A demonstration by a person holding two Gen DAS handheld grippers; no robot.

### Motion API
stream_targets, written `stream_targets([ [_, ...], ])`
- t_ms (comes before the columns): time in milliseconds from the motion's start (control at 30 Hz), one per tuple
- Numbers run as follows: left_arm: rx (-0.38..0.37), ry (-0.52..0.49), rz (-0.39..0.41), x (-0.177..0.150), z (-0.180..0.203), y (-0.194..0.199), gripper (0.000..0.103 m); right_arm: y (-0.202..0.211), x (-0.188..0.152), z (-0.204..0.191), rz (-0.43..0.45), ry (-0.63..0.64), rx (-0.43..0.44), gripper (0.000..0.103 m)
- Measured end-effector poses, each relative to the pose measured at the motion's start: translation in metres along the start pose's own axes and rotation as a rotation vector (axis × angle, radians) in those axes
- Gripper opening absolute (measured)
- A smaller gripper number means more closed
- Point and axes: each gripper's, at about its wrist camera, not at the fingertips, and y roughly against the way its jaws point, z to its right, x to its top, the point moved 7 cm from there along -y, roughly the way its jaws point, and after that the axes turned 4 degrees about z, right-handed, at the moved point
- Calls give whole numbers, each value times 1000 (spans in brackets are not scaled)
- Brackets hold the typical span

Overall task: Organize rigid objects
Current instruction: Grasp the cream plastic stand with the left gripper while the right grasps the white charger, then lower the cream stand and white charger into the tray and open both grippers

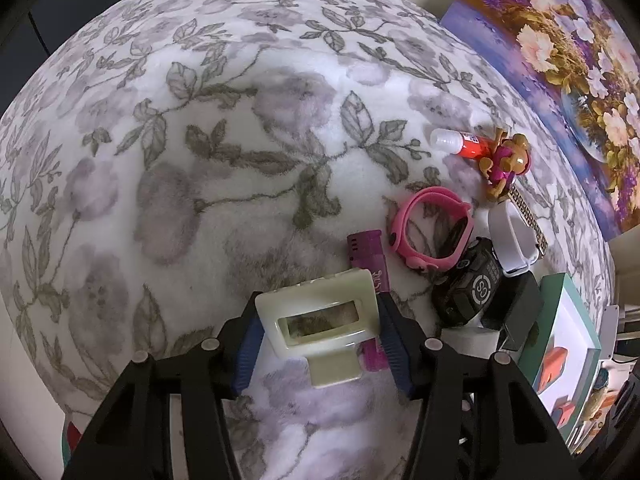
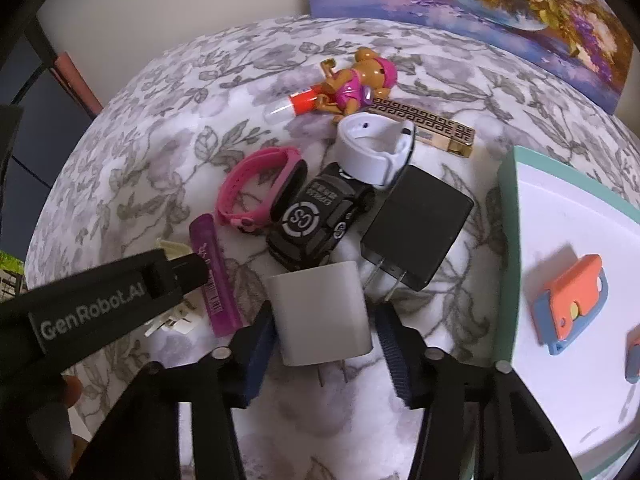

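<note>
A pale green hair claw [image 1: 320,330] lies on the floral blanket [image 1: 200,160] beside a purple lighter [image 1: 370,256], clenched between the pads of the left tongs [image 1: 320,344]. The right tongs [image 2: 324,340] straddle a white charger [image 2: 320,312] near a black charger [image 2: 420,220] and toy car [image 2: 316,216]; I cannot tell whether they press it.

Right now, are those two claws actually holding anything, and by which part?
The left gripper clamps the pale hair claw clip by its two short ends. The right gripper brackets the white charger plug at its sides; whether both pads press cannot be told.
</note>
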Motion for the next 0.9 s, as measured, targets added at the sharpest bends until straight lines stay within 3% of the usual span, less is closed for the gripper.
stream_targets([
  [467,27,-45,58,-10,1,26,56,20,-10,19,-13,-131,83,46],
  [767,-17,-92,126,-15,31,57,56,65,2,45,87,-219,103,46],
  [900,-34,-159,157,-20,59,72,56,84,9,72,139,-289,96,46],
])
